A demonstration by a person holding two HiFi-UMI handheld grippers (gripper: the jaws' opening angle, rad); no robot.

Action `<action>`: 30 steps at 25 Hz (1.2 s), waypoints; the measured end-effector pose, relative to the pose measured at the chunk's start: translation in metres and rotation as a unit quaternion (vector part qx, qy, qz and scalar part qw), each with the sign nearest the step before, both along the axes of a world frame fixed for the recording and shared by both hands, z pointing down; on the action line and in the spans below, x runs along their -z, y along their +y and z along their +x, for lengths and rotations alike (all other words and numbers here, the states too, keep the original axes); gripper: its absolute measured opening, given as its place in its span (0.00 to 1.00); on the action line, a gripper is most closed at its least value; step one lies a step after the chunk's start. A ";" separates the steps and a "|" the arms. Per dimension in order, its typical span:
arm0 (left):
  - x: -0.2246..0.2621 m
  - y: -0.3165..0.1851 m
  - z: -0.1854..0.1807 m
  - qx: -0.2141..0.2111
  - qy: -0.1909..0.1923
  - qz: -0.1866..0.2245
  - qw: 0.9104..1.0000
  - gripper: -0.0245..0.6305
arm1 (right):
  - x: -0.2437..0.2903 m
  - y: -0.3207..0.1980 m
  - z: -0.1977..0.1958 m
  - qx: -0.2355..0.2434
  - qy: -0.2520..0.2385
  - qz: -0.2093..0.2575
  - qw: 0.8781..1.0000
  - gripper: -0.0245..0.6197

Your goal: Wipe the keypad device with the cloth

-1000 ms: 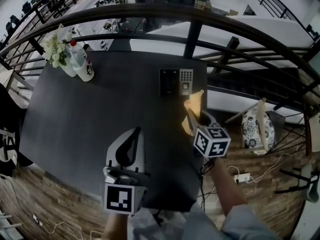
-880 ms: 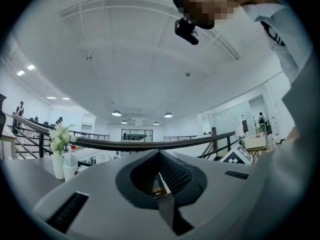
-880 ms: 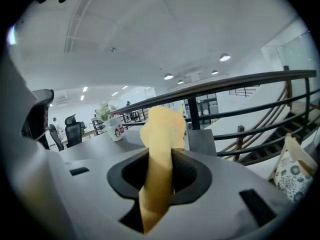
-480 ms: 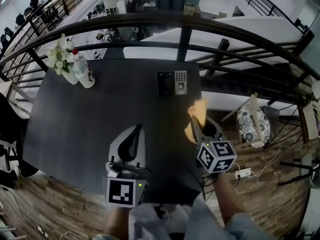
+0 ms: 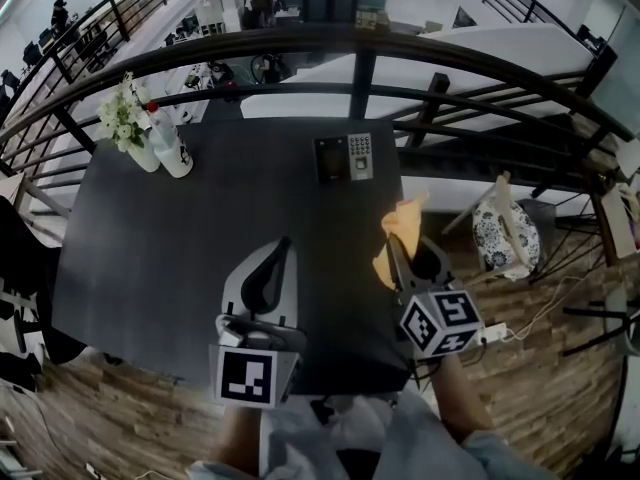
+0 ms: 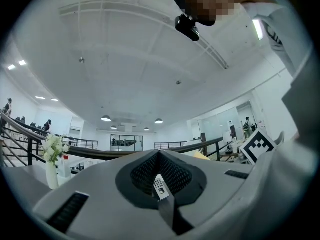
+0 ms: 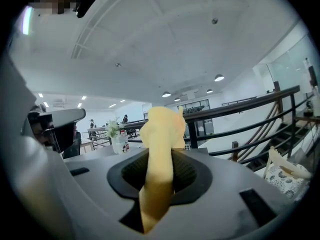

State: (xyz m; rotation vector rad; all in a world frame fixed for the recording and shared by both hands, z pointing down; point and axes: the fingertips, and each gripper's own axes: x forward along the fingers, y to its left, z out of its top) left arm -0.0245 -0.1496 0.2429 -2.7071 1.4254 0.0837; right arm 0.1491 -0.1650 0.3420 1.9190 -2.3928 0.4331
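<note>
Keypad device [image 5: 347,157] is lying near the tabletop's [image 5: 190,238] far right corner while we are clamping the cloth [image 5: 399,230] in the right gripper [image 5: 397,258], left gripper [image 5: 274,260] closed empty; pushing hard may be sliding the device off that edge.

The left gripper [image 5: 281,245] points forward, fingers [image 6: 100,194] closed together and empty; the right gripper [image 5: 397,254] alongside pinches the cloth [image 5: 403,224] upright
</note>
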 end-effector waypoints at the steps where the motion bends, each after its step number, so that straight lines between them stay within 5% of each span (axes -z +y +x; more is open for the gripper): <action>1: 0.000 0.001 -0.001 -0.002 -0.001 0.000 1.000 0.05 | 0.002 0.003 -0.002 -0.003 -0.001 0.002 1.000 0.20; 30: 0.004 0.008 -0.010 -0.035 0.011 0.010 0.999 0.05 | 0.024 0.029 -0.022 -0.038 0.009 0.029 0.999 0.19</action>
